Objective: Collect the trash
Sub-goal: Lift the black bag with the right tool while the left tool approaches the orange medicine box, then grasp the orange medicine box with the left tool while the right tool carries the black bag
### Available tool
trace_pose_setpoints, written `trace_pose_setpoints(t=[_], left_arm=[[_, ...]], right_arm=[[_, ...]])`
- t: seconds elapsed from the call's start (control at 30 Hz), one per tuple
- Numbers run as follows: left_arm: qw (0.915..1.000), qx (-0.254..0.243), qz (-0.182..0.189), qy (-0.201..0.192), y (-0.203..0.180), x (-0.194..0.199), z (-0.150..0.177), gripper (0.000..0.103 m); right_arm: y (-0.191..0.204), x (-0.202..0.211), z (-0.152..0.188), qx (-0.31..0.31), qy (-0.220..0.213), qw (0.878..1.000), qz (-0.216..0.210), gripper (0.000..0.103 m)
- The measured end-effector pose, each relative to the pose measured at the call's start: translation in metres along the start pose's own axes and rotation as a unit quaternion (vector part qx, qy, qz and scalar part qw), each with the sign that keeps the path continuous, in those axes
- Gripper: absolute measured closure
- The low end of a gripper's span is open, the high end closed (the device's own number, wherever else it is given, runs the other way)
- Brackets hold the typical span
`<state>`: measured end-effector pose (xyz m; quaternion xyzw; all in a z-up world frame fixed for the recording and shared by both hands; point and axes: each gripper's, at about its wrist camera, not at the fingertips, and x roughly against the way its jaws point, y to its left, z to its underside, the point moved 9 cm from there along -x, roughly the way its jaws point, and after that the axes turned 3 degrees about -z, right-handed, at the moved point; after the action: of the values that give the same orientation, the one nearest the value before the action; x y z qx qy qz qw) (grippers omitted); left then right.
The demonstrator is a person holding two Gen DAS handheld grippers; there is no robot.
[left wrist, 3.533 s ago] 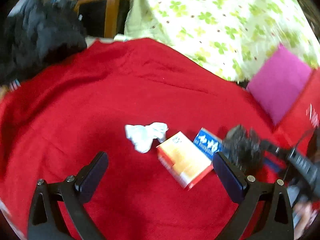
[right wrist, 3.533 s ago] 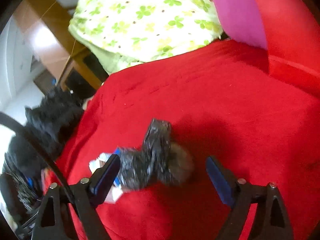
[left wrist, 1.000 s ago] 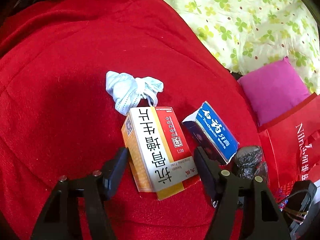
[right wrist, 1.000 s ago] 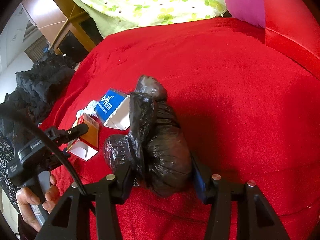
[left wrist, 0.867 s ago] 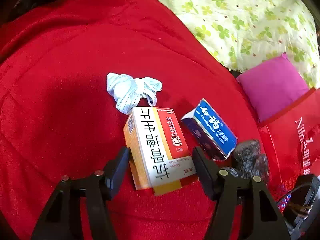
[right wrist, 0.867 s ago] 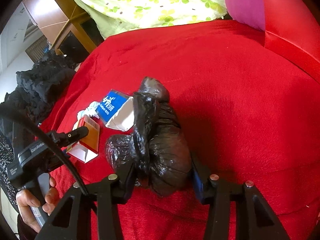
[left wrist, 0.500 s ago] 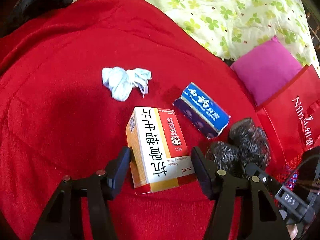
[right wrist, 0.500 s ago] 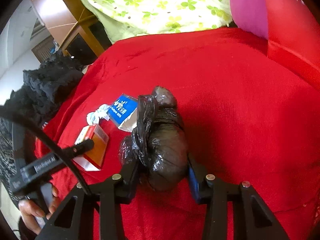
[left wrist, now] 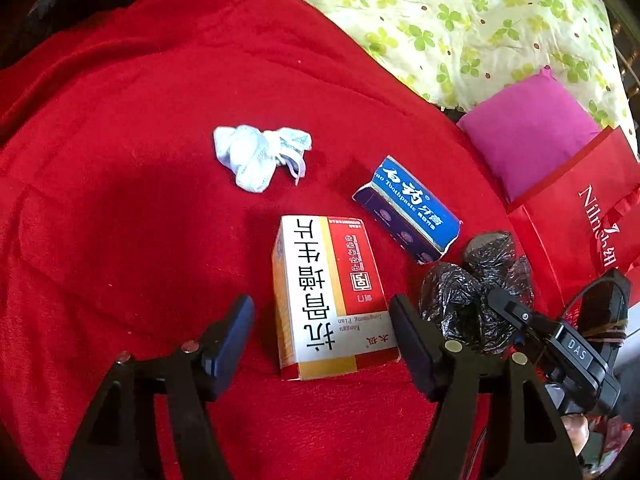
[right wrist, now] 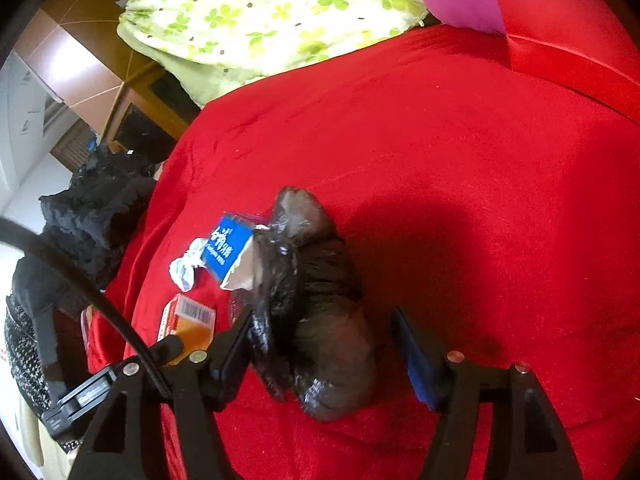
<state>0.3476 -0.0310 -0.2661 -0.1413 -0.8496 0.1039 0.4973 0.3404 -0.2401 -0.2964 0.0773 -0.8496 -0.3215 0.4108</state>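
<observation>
On the left-wrist view, a red blanket (left wrist: 120,200) fills most of the frame. A crumpled white mask (left wrist: 260,158) lies toward eleven o'clock from the centre, alone on the cloth. Below it, at about six o'clock, an orange and white box (left wrist: 328,296) lies flat between the fingers of the left gripper (left wrist: 322,322). The jaws stand wider than the box and are opening; the left finger is clear of it, while the right one sits just beside its edge, and whether that one touches I cannot tell. At two o'clock from the box lies a blue toothpaste box (left wrist: 408,208), one end torn. Further right, at four o'clock, a crumpled black plastic bag (left wrist: 476,280) is partly hidden behind the other gripper's frame. A pink cushion (left wrist: 532,140), a red shopping bag (left wrist: 580,220) with its lettering cut off at the edge, and a green flowered quilt (left wrist: 480,20) fill the right side.

On the right-wrist view, a dark heap of cloth (right wrist: 88,216) at nine o'clock is too murky to identify. The mask, toothpaste box and orange box are each partly covered. The black bag sits between the fingers of the right gripper (right wrist: 322,338), whose jaws are opening; the left finger looks against the plastic, the right one stands apart. A fingertip shows at the lower left rim.
</observation>
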Motion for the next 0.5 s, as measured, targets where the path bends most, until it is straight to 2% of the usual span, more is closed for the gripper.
trace_pose_setpoints(t=[0.1, 0.13, 0.17, 0.23, 0.33, 0.37, 0.4, 0.5], left_arm=[[0.9999, -0.008, -0.004, -0.009, -0.003, 0.004, 0.001, 0.032], [0.9997, -0.013, -0.012, -0.014, -0.003, 0.006, 0.000, 0.032], [0.9994, -0.018, -0.020, -0.020, -0.003, 0.007, 0.000, 0.032], [0.9987, -0.027, -0.030, -0.030, -0.004, 0.006, -0.003, 0.032], [0.9976, -0.039, -0.042, -0.038, -0.005, 0.004, -0.005, 0.033], [0.9979, -0.039, -0.035, -0.038, -0.006, 0.004, -0.004, 0.042], [0.9981, -0.040, -0.029, -0.037, -0.008, 0.004, -0.004, 0.046], [0.9970, -0.050, -0.036, -0.047, -0.012, 0.006, -0.005, 0.046]], right_arm=[[0.004, -0.003, 0.001, 0.017, -0.005, 1.000, 0.013, 0.035], [0.006, -0.003, 0.002, 0.023, -0.007, 1.000, 0.017, 0.048], [0.008, -0.002, 0.002, 0.033, -0.009, 0.999, 0.021, 0.055], [0.011, 0.001, 0.002, 0.044, -0.016, 0.999, 0.024, 0.060], [0.015, 0.008, 0.001, 0.065, -0.028, 0.997, 0.033, 0.061], [0.017, 0.011, 0.001, 0.075, -0.034, 0.996, 0.035, 0.061], [0.021, 0.014, 0.000, 0.084, -0.040, 0.995, 0.034, 0.061], [0.026, 0.027, -0.003, 0.095, -0.056, 0.994, 0.025, 0.061]])
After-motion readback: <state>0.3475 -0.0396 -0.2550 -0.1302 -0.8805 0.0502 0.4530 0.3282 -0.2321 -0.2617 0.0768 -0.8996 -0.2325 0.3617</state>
